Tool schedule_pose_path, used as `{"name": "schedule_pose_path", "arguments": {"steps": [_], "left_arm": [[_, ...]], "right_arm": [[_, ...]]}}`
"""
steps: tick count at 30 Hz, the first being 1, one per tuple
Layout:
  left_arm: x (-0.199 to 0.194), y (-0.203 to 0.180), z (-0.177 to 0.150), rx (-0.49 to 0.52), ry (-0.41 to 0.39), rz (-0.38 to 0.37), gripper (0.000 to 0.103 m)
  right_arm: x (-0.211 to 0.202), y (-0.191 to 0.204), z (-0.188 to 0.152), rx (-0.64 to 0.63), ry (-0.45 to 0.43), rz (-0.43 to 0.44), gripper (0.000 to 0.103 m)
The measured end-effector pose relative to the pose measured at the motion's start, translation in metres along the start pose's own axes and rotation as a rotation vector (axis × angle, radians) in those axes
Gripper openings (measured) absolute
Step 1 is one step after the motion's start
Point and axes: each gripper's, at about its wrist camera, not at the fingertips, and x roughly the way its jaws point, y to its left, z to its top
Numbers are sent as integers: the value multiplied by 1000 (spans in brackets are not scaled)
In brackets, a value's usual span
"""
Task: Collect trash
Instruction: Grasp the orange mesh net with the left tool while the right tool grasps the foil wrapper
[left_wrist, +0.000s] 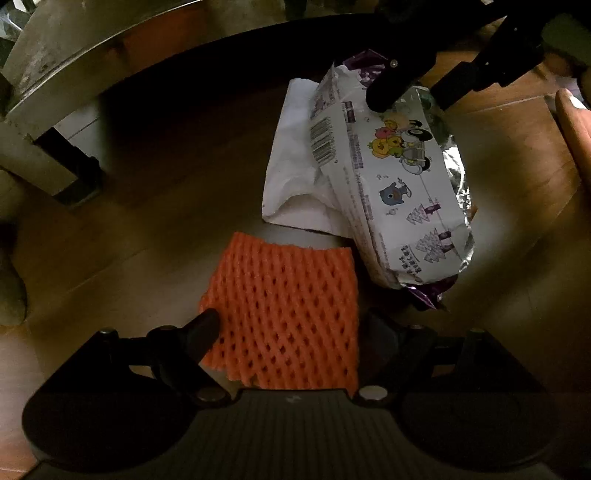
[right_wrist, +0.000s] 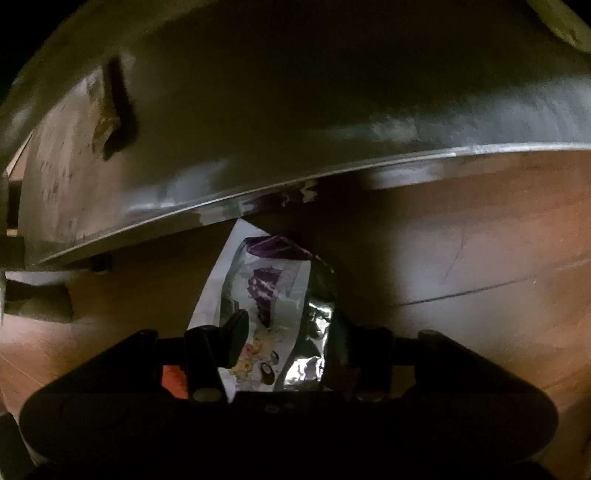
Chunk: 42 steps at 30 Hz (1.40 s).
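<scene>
foil snack wrapper (left_wrist: 391, 181) lengthwise away from camera

An orange foam net sleeve (left_wrist: 284, 317) lies flat on the wooden floor (left_wrist: 155, 229), its diamond mesh open and its near end between the left tongs (left_wrist: 291, 332). Just beyond it, a white snack wrapper (left_wrist: 391, 177) printed with cartoon animals, a barcode and purple ends shows crumpled silver foil along one side. It overlaps a creased white paper (left_wrist: 295, 162).
</scene>
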Motion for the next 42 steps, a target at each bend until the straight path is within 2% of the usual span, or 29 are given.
{"name": "schedule_pose_path", "arguments": {"steps": [4, 5, 6, 7, 8, 10, 12, 18, 22, 25, 28, 32, 39, 42], "left_arm": [[-3, 0, -1, -22, -5, 33, 72], [-5, 2, -1, -34, -6, 37, 67], [-7, 5, 0, -42, -7, 41, 63], [-9, 7, 2, -51, -6, 41, 61], [-10, 8, 2, -63, -8, 42, 57], [-13, 11, 3, -82, -9, 37, 54], [-15, 14, 3, -100, -12, 44, 42], [-21, 37, 3, -234, -24, -1, 23], [-21, 55, 6, -328, -22, -51, 21], [-22, 55, 9, -328, -21, -55, 21], [-24, 54, 11, -330, -21, -58, 21], [-24, 57, 8, -333, -23, -66, 21], [-25, 57, 5, -326, -26, -66, 21], [-20, 56, 5, -323, -27, -63, 21]], "right_arm": [[-9, 6, -6, -39, -42, -23, 45], [-11, 8, -7, -57, -56, -19, 41], [-13, 11, -9, -77, -63, -20, 36], [-13, 13, -10, -97, -62, -30, 12], [-12, 14, -10, -105, -50, -32, 4], [-9, 14, -11, -107, -35, -22, 1], [-13, 13, -12, -123, -45, -26, 1], [-23, 10, -12, -141, -44, 53, 1], [-22, 12, -12, -154, -13, 120, 3], [-18, 14, -10, -153, 19, 147, 18], [-13, 18, -9, -160, 40, 174, 28], [-2, 23, -11, -163, 70, 154, 31], [17, 35, -18, -137, 100, 155, 31], [18, 44, -22, -165, 94, 150, 29]]}}
